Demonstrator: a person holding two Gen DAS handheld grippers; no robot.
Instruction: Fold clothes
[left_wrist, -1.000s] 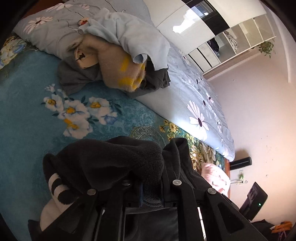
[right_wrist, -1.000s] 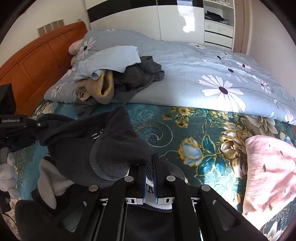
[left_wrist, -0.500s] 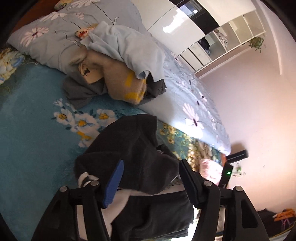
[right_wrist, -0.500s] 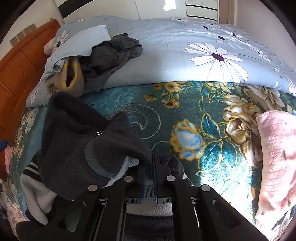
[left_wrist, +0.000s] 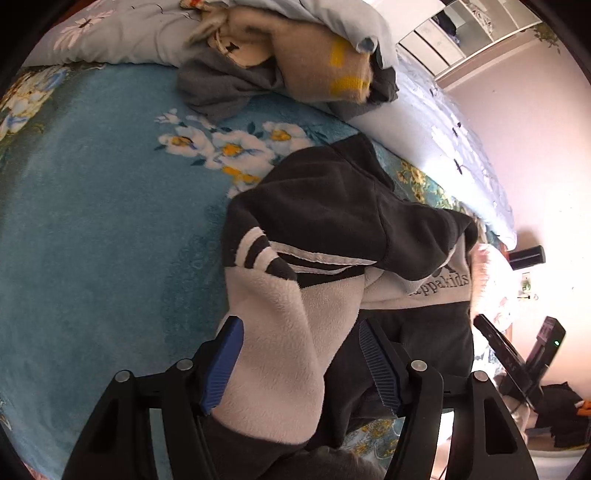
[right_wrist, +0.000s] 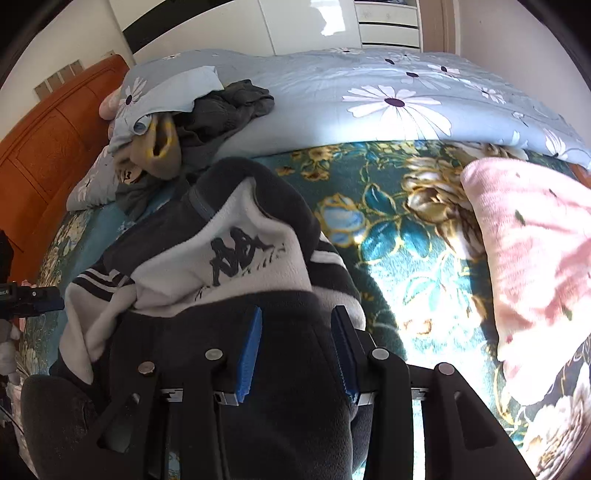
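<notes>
Both my claws were pinching the fleece jacket (left_wrist: 332, 221) a second ago; now left claw (left_wrist: 299, 365) is hanging apart, right claw (right_wrist: 295, 347) is opening over it. Jacket's lying bunched mid-frame on the bed (left_wrist: 92, 240), white logo panel up.

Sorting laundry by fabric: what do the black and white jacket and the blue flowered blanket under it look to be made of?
The jacket looks like fleece: a matte, fuzzy nap, thick soft folds, a printed logo on its white chest panel. The blanket looks like plush, velvety synthetic: short dense pile with a slight sheen and a printed flower pattern. The exact fibres cannot be told.
</notes>
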